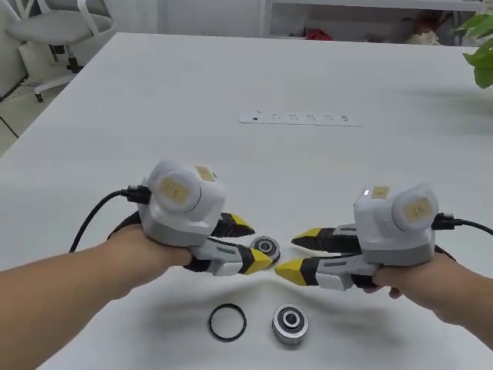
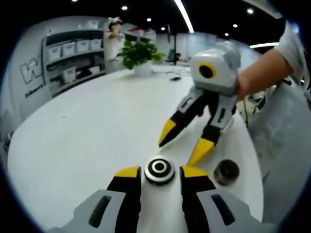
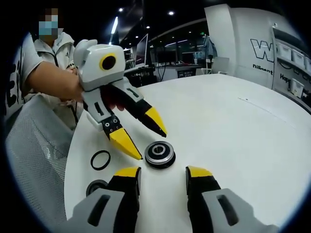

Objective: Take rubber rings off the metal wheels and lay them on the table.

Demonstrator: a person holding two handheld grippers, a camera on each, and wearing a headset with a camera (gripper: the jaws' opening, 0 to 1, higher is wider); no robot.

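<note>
A metal wheel (image 1: 266,247) with a black rubber ring around it lies on the white table (image 1: 231,100). My left gripper (image 1: 253,243) is open, and its yellow-tipped jaws flank this wheel (image 2: 159,170) without closing on it. My right gripper (image 1: 288,253) is open just right of the wheel (image 3: 160,154), jaw tips pointing at it, nothing between them. Nearer the front edge lie a loose black rubber ring (image 1: 227,321) and a bare metal wheel (image 1: 290,324). The right gripper view has the same ring (image 3: 100,159) and bare wheel (image 3: 97,187) at lower left.
A white power strip (image 1: 300,118) lies flat at the table's middle. A plant (image 1: 481,46) stands at the far right and an office chair (image 1: 58,31) at the far left. A black cable (image 1: 96,212) trails from the left gripper.
</note>
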